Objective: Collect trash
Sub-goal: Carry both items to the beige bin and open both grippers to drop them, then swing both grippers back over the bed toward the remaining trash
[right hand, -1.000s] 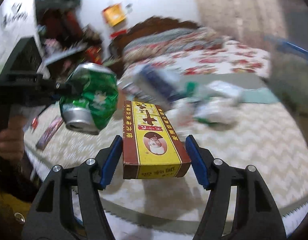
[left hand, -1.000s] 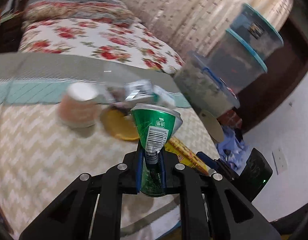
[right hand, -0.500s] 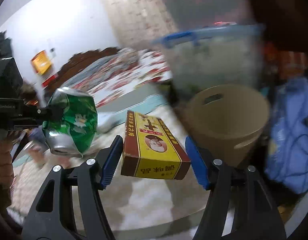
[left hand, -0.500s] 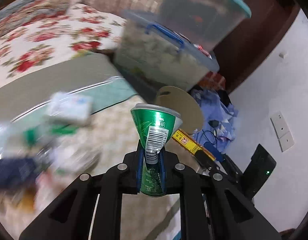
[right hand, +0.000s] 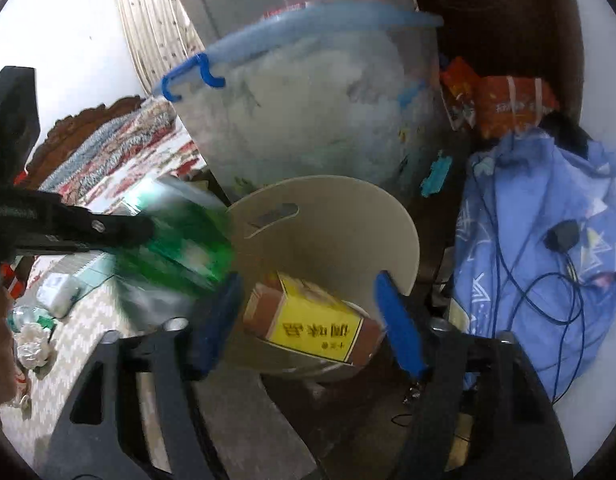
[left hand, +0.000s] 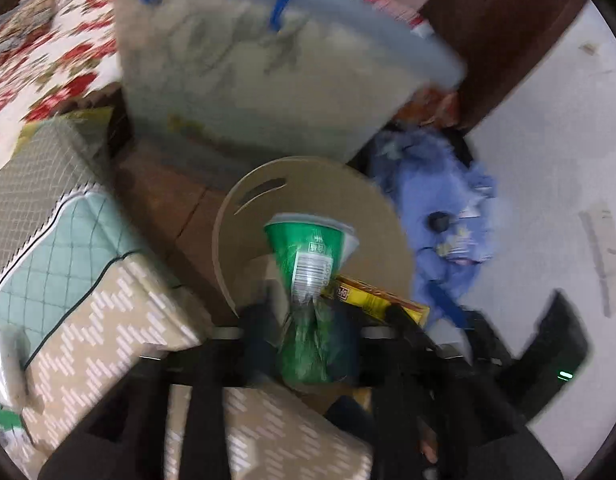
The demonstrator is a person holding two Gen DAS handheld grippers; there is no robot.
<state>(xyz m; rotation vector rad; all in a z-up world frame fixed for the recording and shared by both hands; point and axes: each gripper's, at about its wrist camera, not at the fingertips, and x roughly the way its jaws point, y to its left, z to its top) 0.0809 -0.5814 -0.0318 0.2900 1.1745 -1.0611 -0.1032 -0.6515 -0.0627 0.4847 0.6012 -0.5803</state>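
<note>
A crushed green can (left hand: pixel 312 280) sits between the fingers of my left gripper (left hand: pixel 308 344), which is shut on it, just above the beige trash bin (left hand: pixel 320 196). The can shows blurred in the right wrist view (right hand: pixel 176 248), left of the bin (right hand: pixel 340 224). My right gripper (right hand: pixel 308 320) is open over the bin mouth. The yellow and brown carton (right hand: pixel 312 320) lies tilted between the spread blue pads, loose and dropping into the bin. It also shows in the left wrist view (left hand: pixel 372 296) at the bin's near edge.
A clear storage tub with blue lid clips (right hand: pixel 308 100) stands right behind the bin. Blue cloth with cables (right hand: pixel 540 232) lies to the right. The bed edge with zigzag cover (left hand: pixel 92 320) is at left, with more trash (right hand: pixel 36 328) on it.
Both grippers swung from the bed to over the bin. The right gripper opened and let go of the carton, which tilts into the bin. The left still holds the can.
</note>
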